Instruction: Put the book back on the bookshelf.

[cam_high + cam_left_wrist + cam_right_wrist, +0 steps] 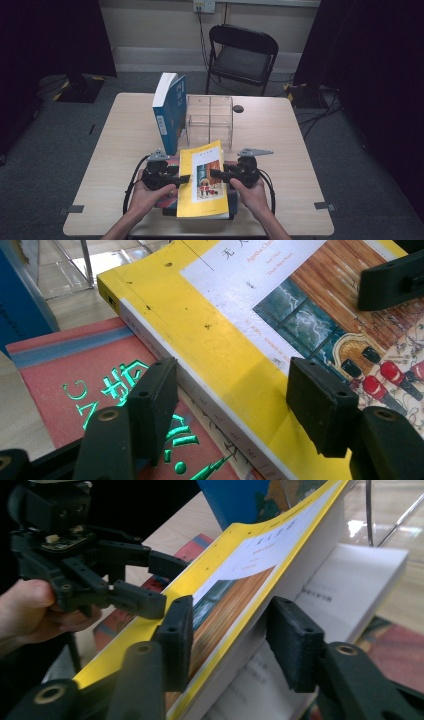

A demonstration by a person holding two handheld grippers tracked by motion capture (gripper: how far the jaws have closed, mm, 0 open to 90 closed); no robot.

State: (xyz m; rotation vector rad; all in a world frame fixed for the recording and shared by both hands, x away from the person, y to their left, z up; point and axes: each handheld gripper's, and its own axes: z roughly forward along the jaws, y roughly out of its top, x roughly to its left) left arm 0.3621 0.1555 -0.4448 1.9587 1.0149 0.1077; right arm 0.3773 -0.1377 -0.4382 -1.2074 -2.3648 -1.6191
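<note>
A thick yellow paperback (pixel 202 180) with a picture cover lies tilted on a small stack at the table's front edge. My left gripper (pixel 186 178) holds its spine edge; in the left gripper view the jaws (pixel 235 400) straddle the spine, one pad on the cover (pixel 225 340). My right gripper (pixel 214 173) grips the opposite page edge, and its jaws (pixel 227 635) clamp the cover and the page block (pixel 240 580). Under it lie a red book (pixel 65 375) with green lettering and a white book (pixel 350 585). The left gripper (pixel 157 582) shows beyond the book.
A blue book (pixel 170 112) stands upright mid-table against a clear acrylic organizer (pixel 210 120). A small dark object (pixel 238 108) lies behind the organizer. A black folding chair (pixel 242 52) stands beyond the wooden table (pixel 280 150). Cables trail from both grippers toward the front edge.
</note>
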